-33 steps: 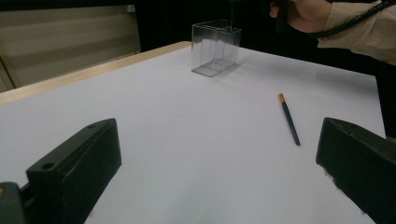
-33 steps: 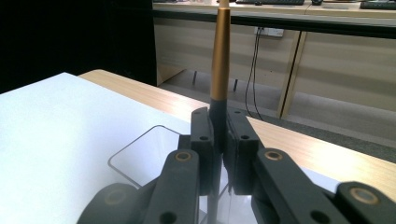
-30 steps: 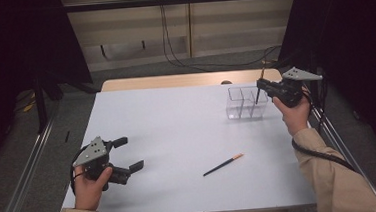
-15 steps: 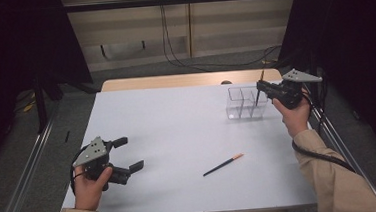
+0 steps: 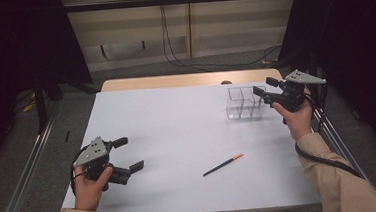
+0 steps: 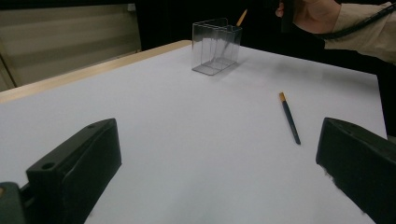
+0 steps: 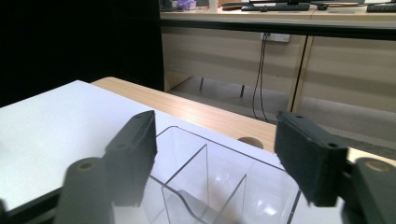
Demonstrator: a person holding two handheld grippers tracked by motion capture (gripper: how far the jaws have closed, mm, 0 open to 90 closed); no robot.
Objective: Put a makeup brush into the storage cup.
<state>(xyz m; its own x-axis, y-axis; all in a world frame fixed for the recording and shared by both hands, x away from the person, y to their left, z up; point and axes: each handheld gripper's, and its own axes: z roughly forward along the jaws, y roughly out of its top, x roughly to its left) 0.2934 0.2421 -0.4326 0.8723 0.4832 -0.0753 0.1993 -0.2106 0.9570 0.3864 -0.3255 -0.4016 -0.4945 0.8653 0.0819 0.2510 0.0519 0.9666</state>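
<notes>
A clear divided container [image 5: 243, 103] stands at the far right of the white table [image 5: 177, 127]. My right gripper [image 5: 262, 86] hovers just over it. Its jaws have just been opening and stand apart with nothing between them; the right gripper view looks past them [image 7: 215, 140] down into the compartments [image 7: 224, 186]. One pencil [image 6: 241, 17] leans inside the container [image 6: 216, 44], orange end up. A second dark pencil with an orange end [image 5: 223, 164] lies flat on the table. My left gripper [image 5: 129, 153] rests open at the near left, empty, with that pencil [image 6: 289, 116] ahead between its jaws [image 6: 219, 140].
A wooden strip [image 5: 174, 81] borders the table's far edge. Metal rails [image 5: 25, 172] run along the floor on both sides, and cables [image 5: 171, 42] hang behind the table. A wide bare stretch of table lies between my two hands.
The right gripper's jaws have opened. The thin pencil that stuck up from them earlier is out of them now. Neither hand has shifted, and the left gripper is unchanged.
</notes>
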